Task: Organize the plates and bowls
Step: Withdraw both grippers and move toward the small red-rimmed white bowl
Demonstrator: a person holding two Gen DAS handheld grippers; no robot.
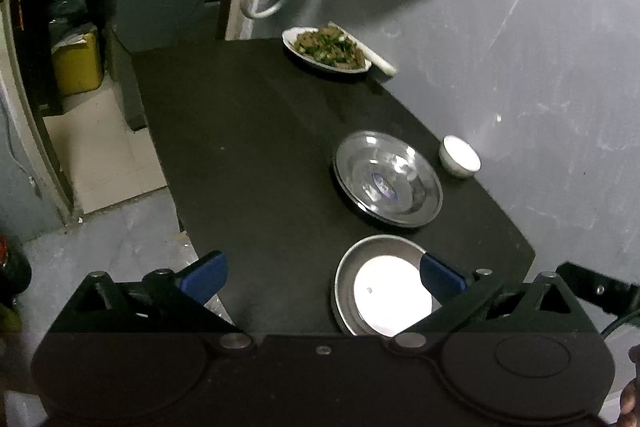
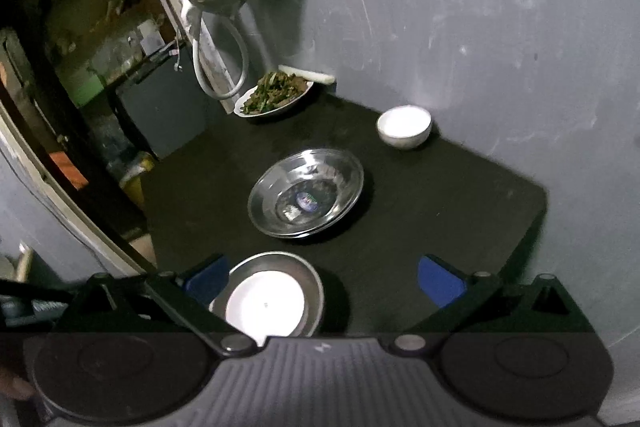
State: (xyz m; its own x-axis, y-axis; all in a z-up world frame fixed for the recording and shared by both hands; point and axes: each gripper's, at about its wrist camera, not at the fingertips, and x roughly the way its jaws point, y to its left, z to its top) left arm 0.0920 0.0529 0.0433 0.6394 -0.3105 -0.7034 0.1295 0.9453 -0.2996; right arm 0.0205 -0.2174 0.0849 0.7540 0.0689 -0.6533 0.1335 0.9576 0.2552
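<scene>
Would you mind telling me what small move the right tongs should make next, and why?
Probably ease the right tongs forward toward the small white bowl by the wall. Both tongs stand open and hold nothing, the left tongs too. The bowl sits alone, apart from the stacked steel plates and the near steel dish with a white plate in it, so it looks like the loose piece left to gather.

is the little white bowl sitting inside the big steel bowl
No, the small white bowl stands on the black table by the wall, apart from the large steel bowl, which holds nothing but a sticker.
</scene>
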